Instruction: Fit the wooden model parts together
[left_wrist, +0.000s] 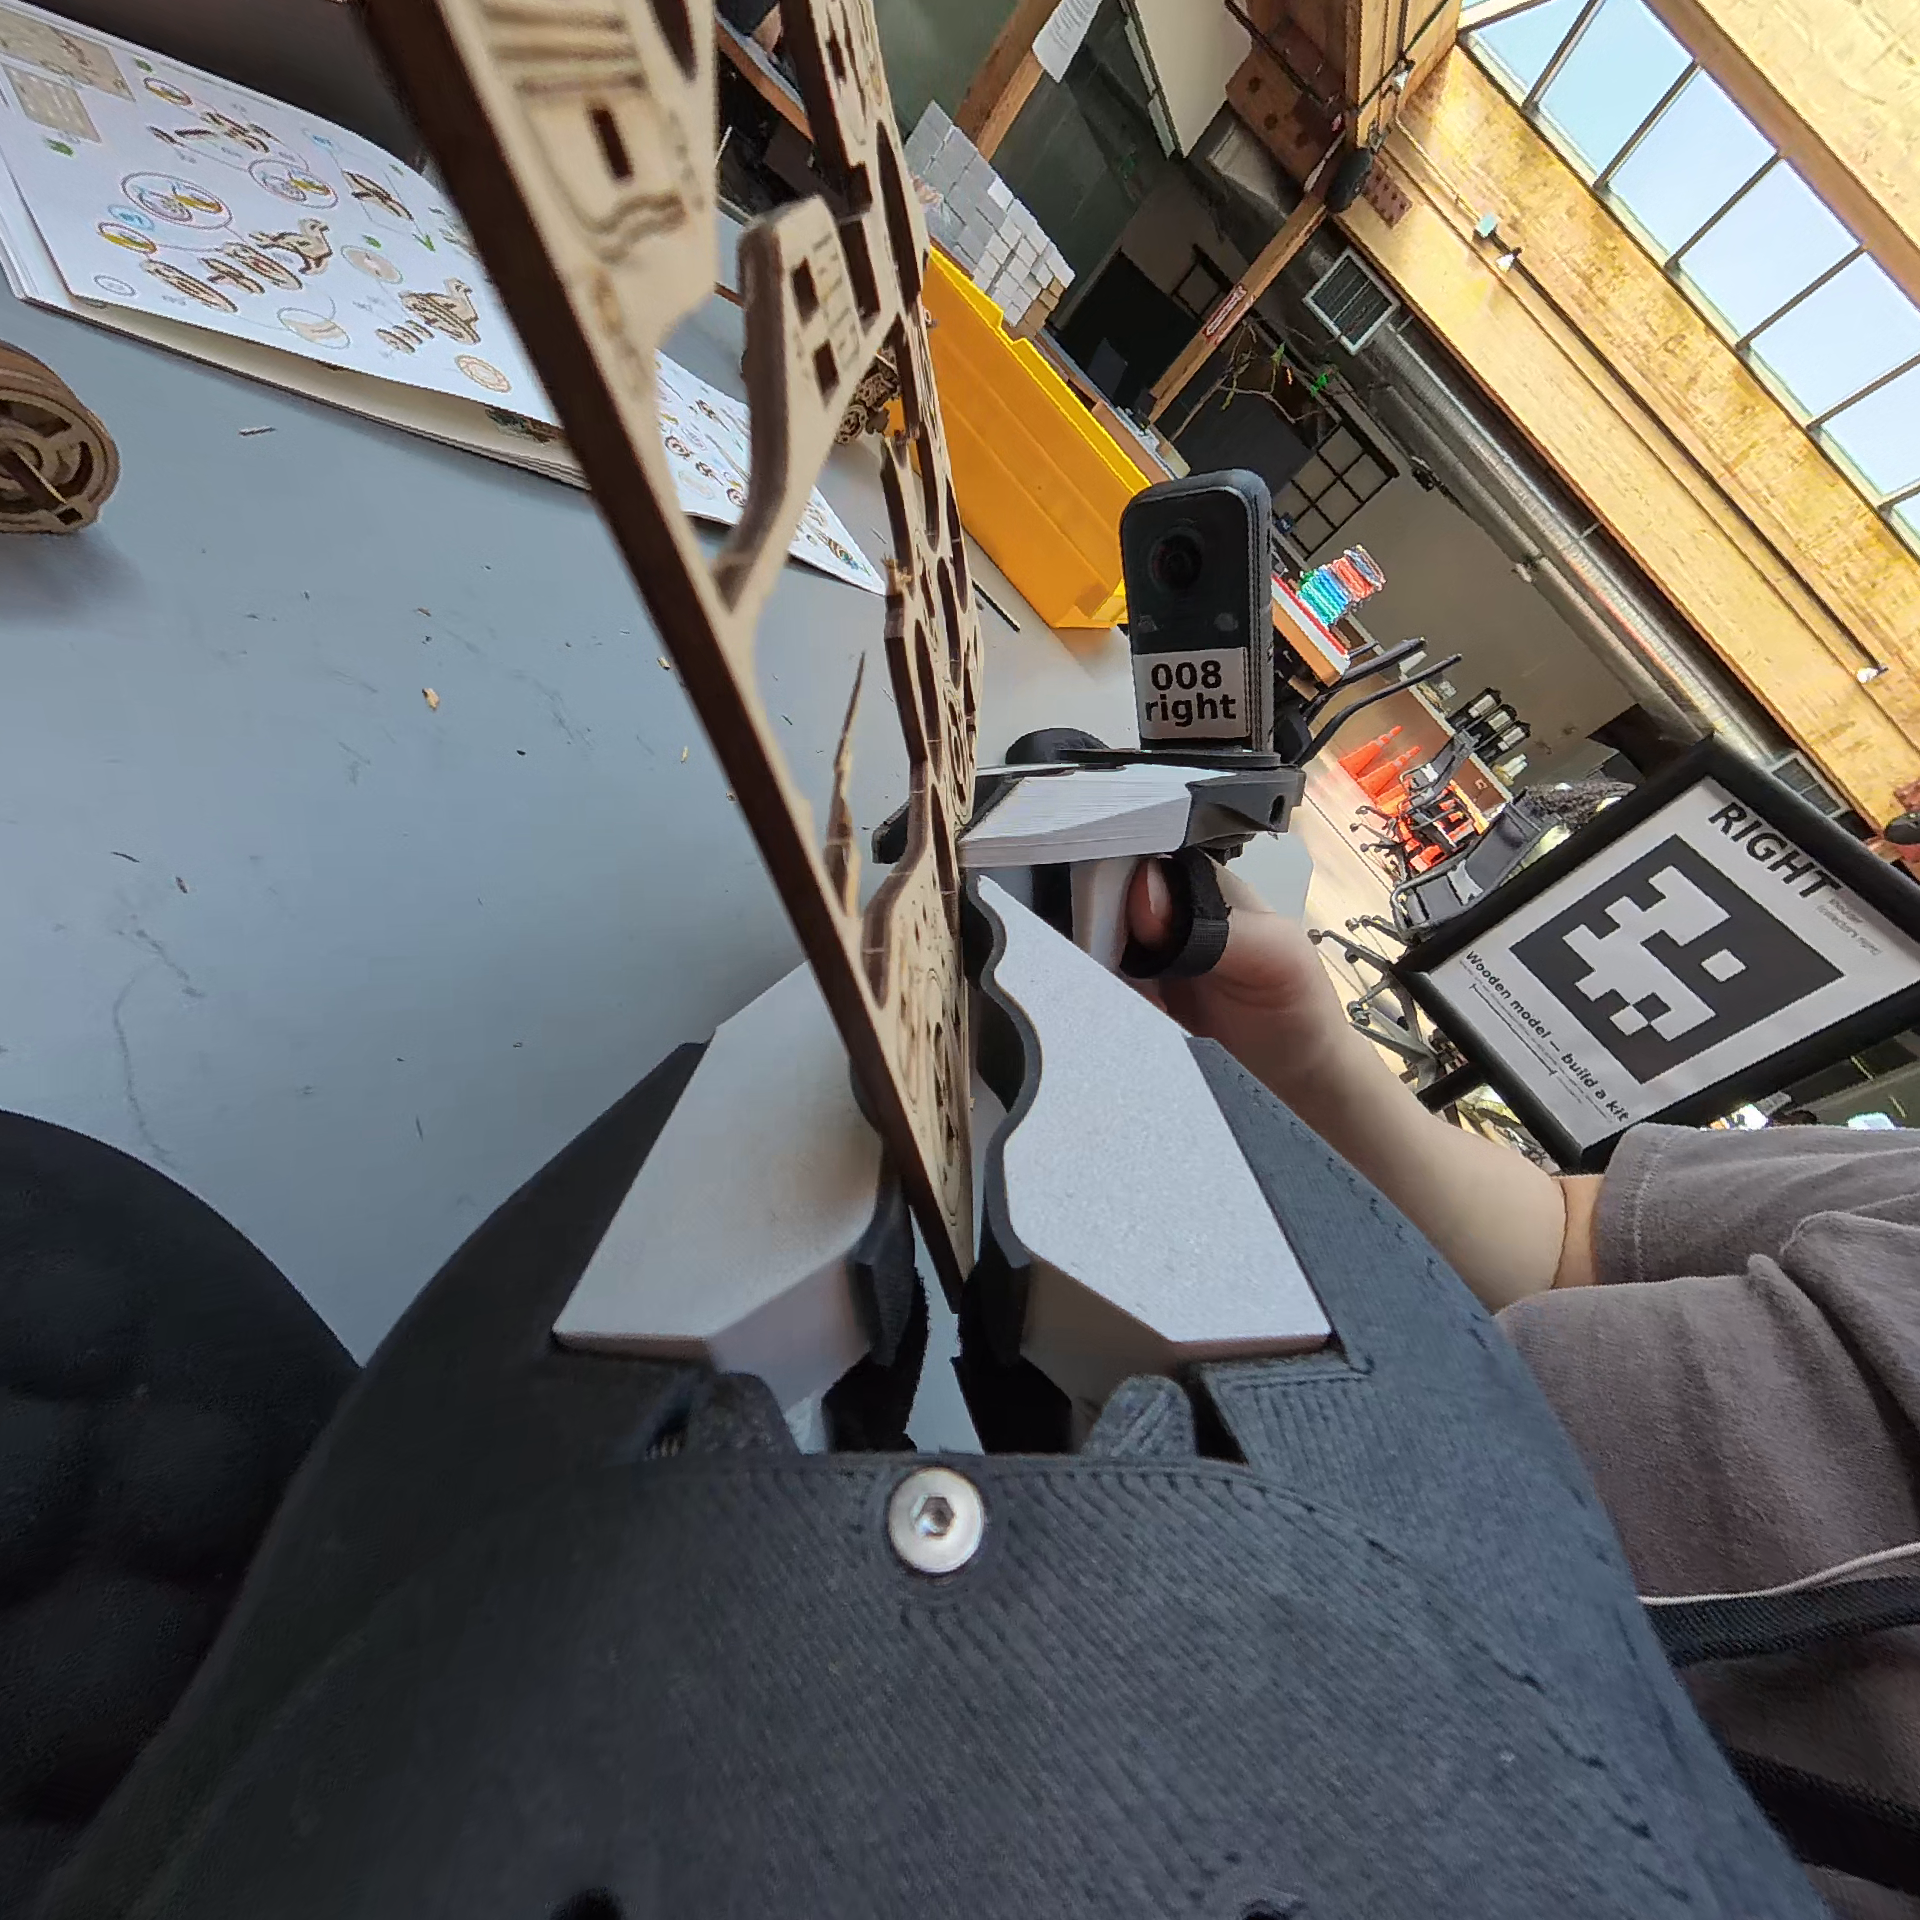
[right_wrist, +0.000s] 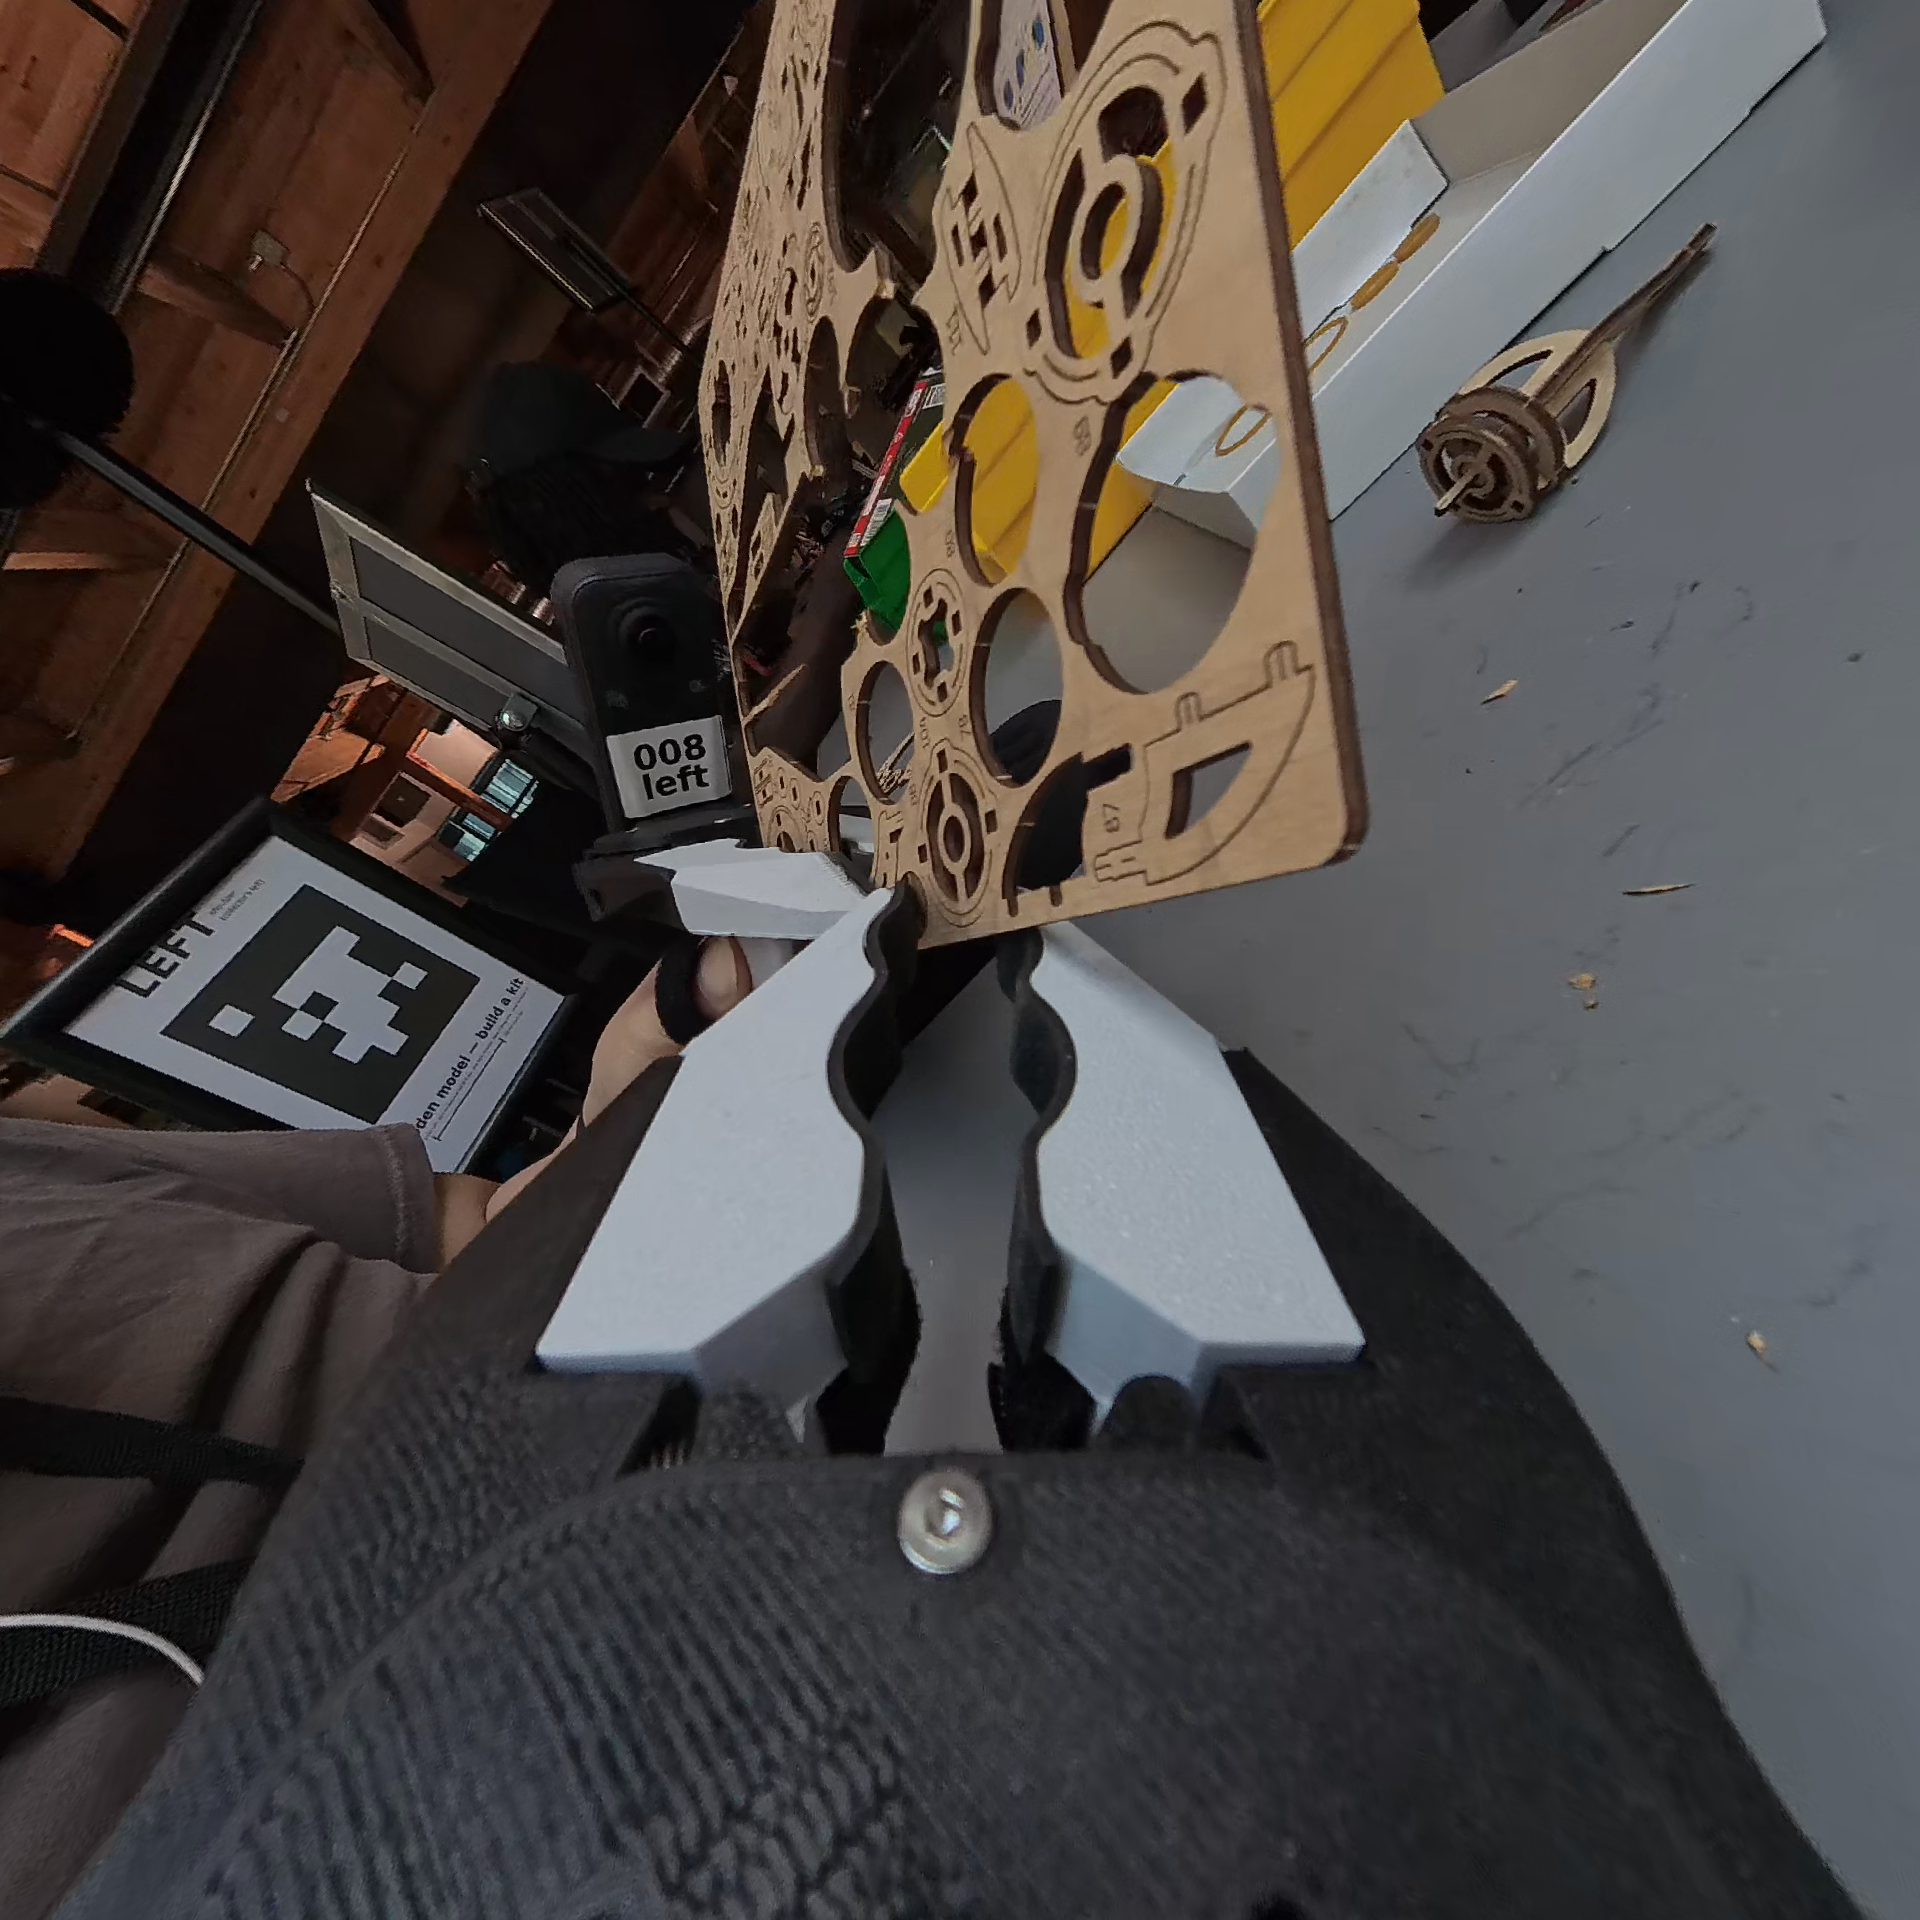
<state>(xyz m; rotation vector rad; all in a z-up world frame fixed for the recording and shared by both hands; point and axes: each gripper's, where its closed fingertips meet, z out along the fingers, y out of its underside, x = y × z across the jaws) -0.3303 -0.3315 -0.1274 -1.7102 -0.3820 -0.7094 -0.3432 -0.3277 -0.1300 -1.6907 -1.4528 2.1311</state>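
Note:
A laser-cut plywood parts sheet (left_wrist: 665, 436) with several empty holes stands upright above the grey table (left_wrist: 312, 748). My left gripper (left_wrist: 920, 1049) is shut on the sheet's lower edge. In the right wrist view the sheet (right_wrist: 1278, 623) faces the camera. My right gripper (right_wrist: 961, 925) is open, with its fingertips at the sheet's bottom edge, by a round gear-like part (right_wrist: 951, 831) that sits in the sheet. The right gripper (left_wrist: 971, 831) also shows in the left wrist view, reaching the sheet from the far side. The left gripper (right_wrist: 821, 873) shows at the sheet's lower left corner.
An instruction sheet (left_wrist: 260, 260) and a round wooden sub-assembly (left_wrist: 42, 447) lie on the table. Another wooden wheel assembly (right_wrist: 1496, 447) lies by a white box (right_wrist: 1538, 187). A yellow bin (left_wrist: 1029, 447) stands at the far edge. Framed marker signs (left_wrist: 1662, 956) (right_wrist: 301, 997) stand near me. Left and right tips are no more than a few centimetres apart. Both grippers' tips are roughly 15 cm from the round wooden sub-assembly (left_wrist: 42, 447). It turns up in the right wrist view (right_wrist: 1485, 463) as well.

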